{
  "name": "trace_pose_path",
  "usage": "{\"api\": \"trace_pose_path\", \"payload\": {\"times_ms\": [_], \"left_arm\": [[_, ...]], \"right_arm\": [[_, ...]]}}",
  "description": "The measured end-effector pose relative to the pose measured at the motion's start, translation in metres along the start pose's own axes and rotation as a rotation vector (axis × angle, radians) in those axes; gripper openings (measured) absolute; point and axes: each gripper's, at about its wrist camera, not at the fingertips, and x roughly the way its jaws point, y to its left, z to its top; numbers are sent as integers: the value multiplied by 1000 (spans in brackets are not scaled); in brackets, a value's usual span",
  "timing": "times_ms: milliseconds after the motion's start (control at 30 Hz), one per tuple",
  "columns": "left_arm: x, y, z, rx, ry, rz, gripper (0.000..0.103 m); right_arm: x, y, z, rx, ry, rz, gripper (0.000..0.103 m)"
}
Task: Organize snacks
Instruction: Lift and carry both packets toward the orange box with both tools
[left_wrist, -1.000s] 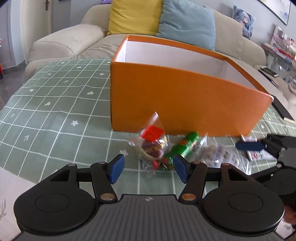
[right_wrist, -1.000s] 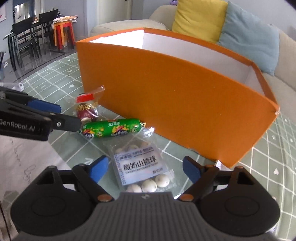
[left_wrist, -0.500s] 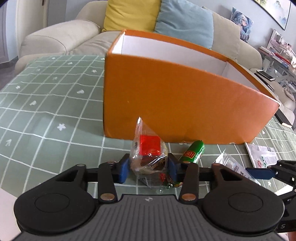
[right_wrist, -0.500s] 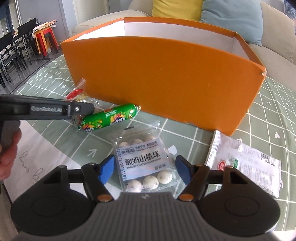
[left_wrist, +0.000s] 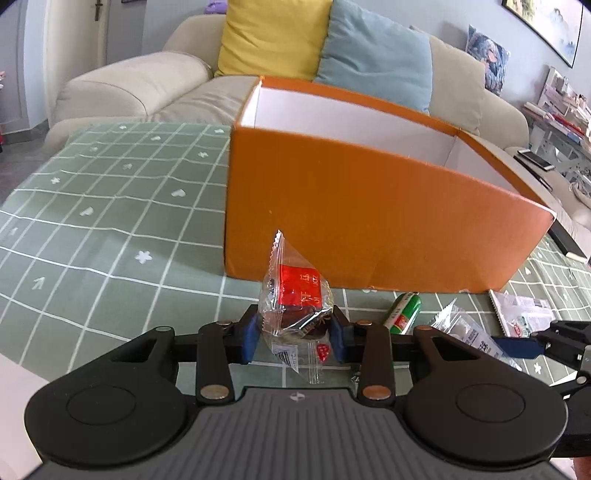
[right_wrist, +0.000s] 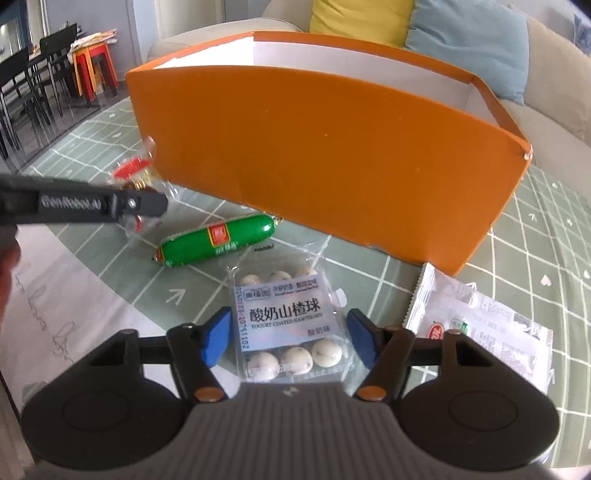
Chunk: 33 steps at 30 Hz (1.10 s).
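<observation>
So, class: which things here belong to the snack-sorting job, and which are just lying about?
Job: orange box; red-label snack; green sausage; hawthorn ball pack; white sachet.
Lying about: yellow cushion; blue cushion; sofa; stools.

Box (right_wrist: 325, 155) on desk (right_wrist: 546, 236), sofa (left_wrist: 147, 85) behind. Before box, left to right: wrapped snack (left_wrist: 295, 295), sausage (right_wrist: 218, 240), ball packet (right_wrist: 284, 321), flat sachet (right_wrist: 480, 332).

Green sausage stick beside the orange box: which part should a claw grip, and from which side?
Probably mid-length on the green sausage stick, coming from above with pads across its narrow width. It lies flat and slanted on the tablecloth, free of the yogurt hawthorn ball packet; its crimped ends offer little to hold.
</observation>
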Motion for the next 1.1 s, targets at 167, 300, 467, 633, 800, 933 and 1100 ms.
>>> {"api": "trace_pose_path", "payload": {"times_ms": [167, 300, 467, 633, 800, 933, 1100], "left_arm": [[-7, -6, 0, 15, 3, 16, 42], [-13, -11, -1, 28, 9, 31, 42], [-25, -22, -1, 68, -2, 48, 42], [-39, -34, 2, 84, -21, 54, 42], [-53, -42, 11, 96, -52, 56, 42], [-60, -50, 20, 107, -68, 60, 42], [-65, -59, 34, 123, -91, 60, 42]], "right_arm": [[-3, 0, -2, 17, 3, -3, 60], [-8, -1, -5, 25, 5, -3, 58], [-17, -3, -5, 38, -15, 2, 58], [-34, -7, -6, 42, -50, 10, 57], [-53, -8, 0, 47, -89, 20, 57], [-71, -8, 5, 46, -125, 30, 57], [-90, -11, 16, 49, -168, 29, 57]]}}
